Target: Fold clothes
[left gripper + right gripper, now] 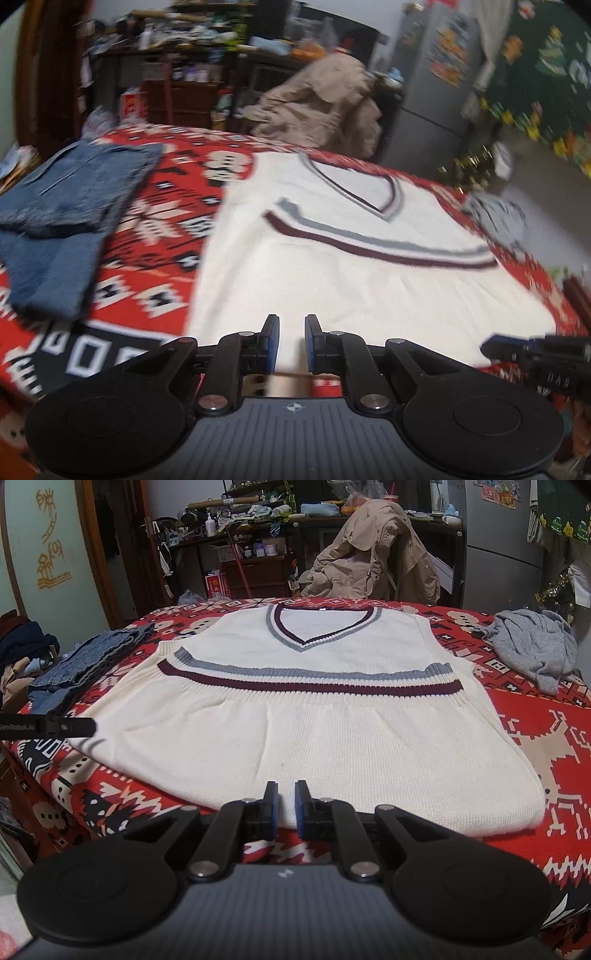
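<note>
A cream knit vest [303, 734] with maroon and grey stripes lies flat on the red patterned cloth [535, 746], V-neck at the far side. Its striped hem is folded up across the chest. My right gripper [286, 788] hovers at the vest's near edge, its jaws a narrow gap apart with nothing between them. My left gripper [291, 321] sits over the vest [332, 280] near its left front corner, slightly open and empty. The left gripper's tip [90, 726] shows at the left of the right wrist view. The right gripper [493, 347] shows at the right of the left wrist view.
Folded blue jeans [85, 664] lie left of the vest. A crumpled grey garment [535, 646] lies at the far right. Behind the table stand a chair draped with a beige jacket [373, 554], cluttered shelves [255, 528] and a grey fridge [432, 92].
</note>
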Motion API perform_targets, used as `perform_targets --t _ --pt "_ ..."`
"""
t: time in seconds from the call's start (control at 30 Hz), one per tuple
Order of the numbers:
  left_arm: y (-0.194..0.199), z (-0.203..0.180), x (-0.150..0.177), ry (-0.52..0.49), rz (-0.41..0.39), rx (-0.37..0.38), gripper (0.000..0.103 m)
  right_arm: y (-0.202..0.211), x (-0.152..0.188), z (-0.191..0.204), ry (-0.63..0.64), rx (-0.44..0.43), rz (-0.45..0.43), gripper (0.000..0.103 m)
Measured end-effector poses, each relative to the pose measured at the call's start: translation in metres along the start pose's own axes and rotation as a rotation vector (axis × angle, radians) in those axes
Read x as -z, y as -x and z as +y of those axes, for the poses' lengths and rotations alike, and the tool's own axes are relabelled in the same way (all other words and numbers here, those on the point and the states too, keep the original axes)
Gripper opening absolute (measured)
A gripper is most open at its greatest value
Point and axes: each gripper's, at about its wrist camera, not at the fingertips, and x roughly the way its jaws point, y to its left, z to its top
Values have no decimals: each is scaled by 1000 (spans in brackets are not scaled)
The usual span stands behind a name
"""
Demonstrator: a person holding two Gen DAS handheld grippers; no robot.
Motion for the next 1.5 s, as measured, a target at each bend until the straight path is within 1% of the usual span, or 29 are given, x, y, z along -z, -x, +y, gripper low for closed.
perform_targets --t 0.13,0.2,0.3,0.4,0.43,0.5,0.57,0.6,0.87,1.0,1.1,1.17,1.27,1.5 --pt "-14 -21 1 -71 22 6 13 0 -1 -1 0 -1 3 10" --pt "-15 -31 4 -146 26 -31 13 1 -1 0 2 1 3 10" --pt "-10 -44 7 -250 59 -55 13 1 -1 0 5 3 4 10" --pt "-2 -49 11 -306 81 -75 13 0 -1 -1 1 1 5 11" --pt "1 -49 11 -310 80 -77 13 0 -1 -1 0 0 4 11" --pt "2 -50 6 -299 50 -68 12 0 -1 -1 0 -1 4 11" --pt "2 -50 2 -288 20 -59 3 0 -1 -1 2 -2 3 11" --pt "-1 -50 0 -281 27 -56 0 0 0 -1 3 -2 3 11" --pt "-29 -44 -9 -222 95 -36 0 0 0 -1 -1 -6 4 12" --pt "-10 -43 2 -197 137 -40 0 0 0 -1 -5 -7 2 12" --pt "2 -43 8 -190 142 -20 0 0 0 -1 -4 -9 3 12" --pt "8 -46 7 -191 98 4 1 0 -1 -1 -1 -9 5 13" --pt "1 -54 -1 -194 64 19 1 0 -1 -1 0 -9 6 13" --pt "-5 -61 9 -262 103 41 1 1 -1 -1 -1 -10 7 13"
